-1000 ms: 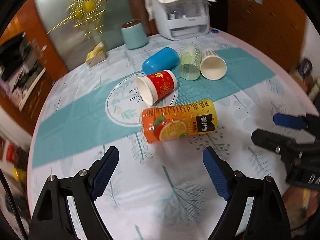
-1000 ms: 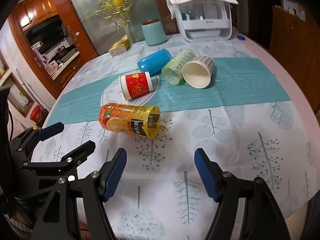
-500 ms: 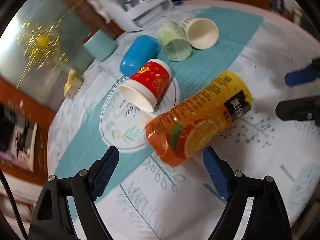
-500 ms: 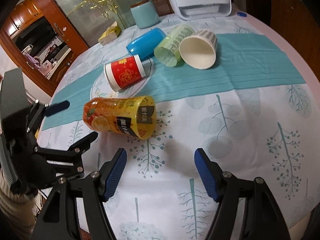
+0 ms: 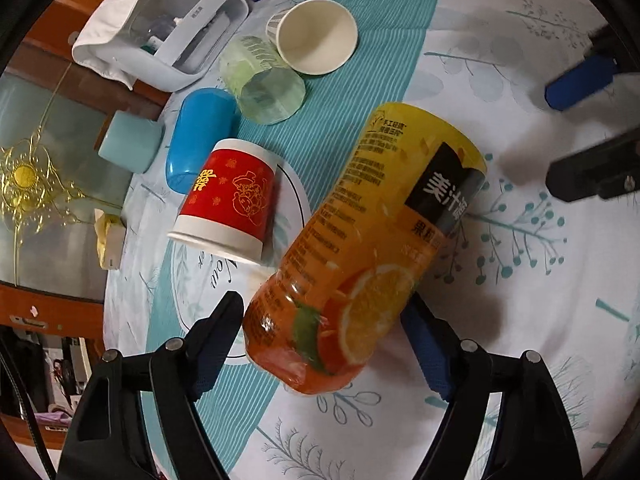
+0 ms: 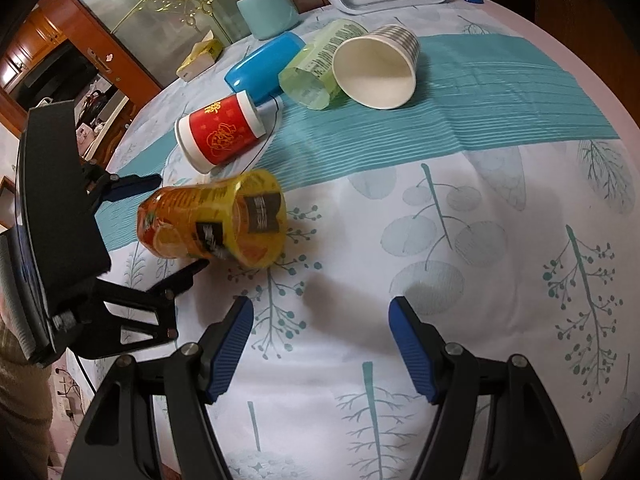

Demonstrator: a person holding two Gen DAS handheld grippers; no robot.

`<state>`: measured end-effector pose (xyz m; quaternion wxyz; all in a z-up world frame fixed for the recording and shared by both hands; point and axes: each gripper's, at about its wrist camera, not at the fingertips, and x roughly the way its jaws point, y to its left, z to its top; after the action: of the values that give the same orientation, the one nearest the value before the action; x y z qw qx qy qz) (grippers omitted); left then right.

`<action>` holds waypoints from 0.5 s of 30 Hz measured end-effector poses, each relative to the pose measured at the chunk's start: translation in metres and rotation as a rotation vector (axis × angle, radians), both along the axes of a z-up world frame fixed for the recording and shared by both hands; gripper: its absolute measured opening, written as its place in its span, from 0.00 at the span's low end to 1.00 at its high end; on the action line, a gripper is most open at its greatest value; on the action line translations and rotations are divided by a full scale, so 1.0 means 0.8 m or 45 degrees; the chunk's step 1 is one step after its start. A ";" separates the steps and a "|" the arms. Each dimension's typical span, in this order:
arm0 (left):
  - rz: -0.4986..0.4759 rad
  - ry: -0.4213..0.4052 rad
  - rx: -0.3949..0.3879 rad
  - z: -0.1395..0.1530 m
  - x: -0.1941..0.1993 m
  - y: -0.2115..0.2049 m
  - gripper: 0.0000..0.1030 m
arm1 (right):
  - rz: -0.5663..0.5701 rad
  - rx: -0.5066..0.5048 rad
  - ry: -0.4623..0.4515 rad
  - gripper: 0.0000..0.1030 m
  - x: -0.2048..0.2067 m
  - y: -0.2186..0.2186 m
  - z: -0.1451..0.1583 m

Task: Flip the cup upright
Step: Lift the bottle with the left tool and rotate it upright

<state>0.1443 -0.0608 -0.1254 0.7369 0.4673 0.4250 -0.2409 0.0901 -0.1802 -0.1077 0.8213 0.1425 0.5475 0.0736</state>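
The orange-printed cup (image 5: 360,248) is lying on its side on the tablecloth (image 6: 480,240), now filling the space between the left gripper's (image 5: 322,336) spread fingers, which were well short of it a second ago. A grasp looks imminent. The right gripper (image 6: 320,340) is hovering open, holding nothing.

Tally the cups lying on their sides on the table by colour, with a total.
Orange-and-yellow juice-print cup: 1
Red-and-white cup: 1
Blue cup: 1
Translucent green cup: 1
White paper cup with striped outside: 1
Total: 5 cups, all on their sides. The upright light-blue canister is not counted.
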 end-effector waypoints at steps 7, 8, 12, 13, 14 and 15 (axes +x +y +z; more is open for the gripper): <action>0.282 0.246 -0.156 0.025 0.037 0.007 0.67 | -0.017 0.026 0.003 0.69 0.000 -0.008 -0.002; 0.328 0.269 -0.176 0.028 0.041 0.009 0.67 | -0.019 0.030 0.002 0.69 0.000 -0.009 -0.002; 0.582 0.427 -0.297 0.041 0.059 0.024 0.64 | -0.029 0.050 -0.003 0.69 -0.002 -0.014 0.000; 0.644 0.468 -0.333 0.043 0.062 0.029 0.64 | -0.030 0.052 -0.005 0.69 -0.005 -0.015 0.000; 0.687 0.490 -0.356 0.043 0.062 0.033 0.64 | -0.031 0.056 -0.008 0.69 -0.006 -0.016 0.001; 0.743 0.518 -0.384 0.044 0.062 0.036 0.64 | -0.033 0.060 -0.012 0.69 -0.008 -0.017 0.002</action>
<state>0.1935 -0.0317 -0.0901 0.7356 0.1557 0.6373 -0.1689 0.0839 -0.1935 -0.1058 0.8212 0.1687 0.5397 0.0765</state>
